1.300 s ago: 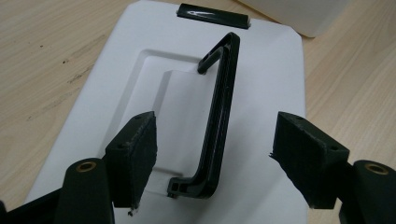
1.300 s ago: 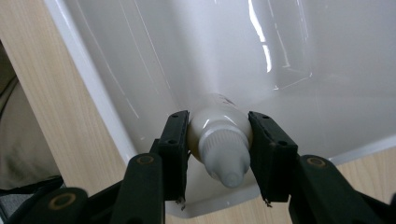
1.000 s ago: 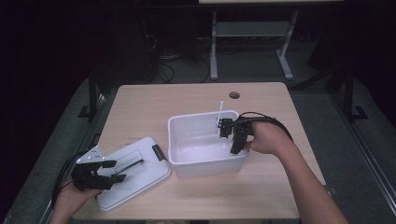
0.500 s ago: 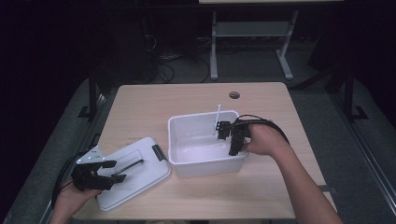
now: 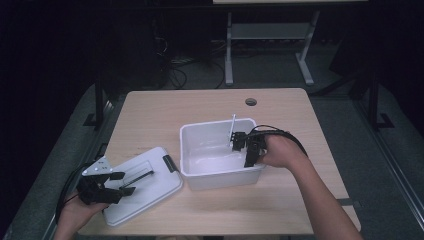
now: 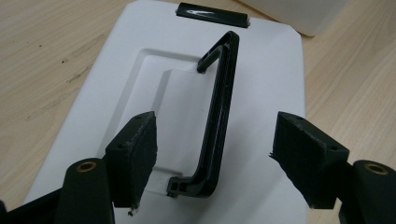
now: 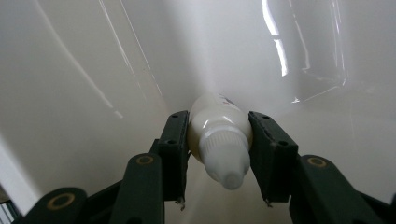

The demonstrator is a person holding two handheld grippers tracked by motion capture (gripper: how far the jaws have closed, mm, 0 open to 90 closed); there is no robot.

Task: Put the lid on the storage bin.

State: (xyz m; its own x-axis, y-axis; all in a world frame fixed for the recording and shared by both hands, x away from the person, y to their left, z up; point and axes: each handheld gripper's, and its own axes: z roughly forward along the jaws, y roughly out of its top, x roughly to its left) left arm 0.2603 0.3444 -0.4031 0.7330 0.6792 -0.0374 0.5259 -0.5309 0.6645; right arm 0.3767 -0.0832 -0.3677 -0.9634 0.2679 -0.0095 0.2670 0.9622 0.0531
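We see the right tool (image 7: pixel 219 154) clamped on 1 white bottle (image 7: pixel 219 140) inside the white bin (image 5: pixel 220 175), long axis along the jaws, cap toward camera. Left tool (image 6: pixel 215 154) wide over the lid (image 6: pixel 280 70) on the counter (image 5: pixel 150 110).

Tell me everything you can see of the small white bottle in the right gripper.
The small white bottle looks like glossy plastic, with a ribbed screw cap ending in a rounded nozzle that points toward the camera. The right gripper is shut on it, its pads pressing both sides. It is held inside the white bin.
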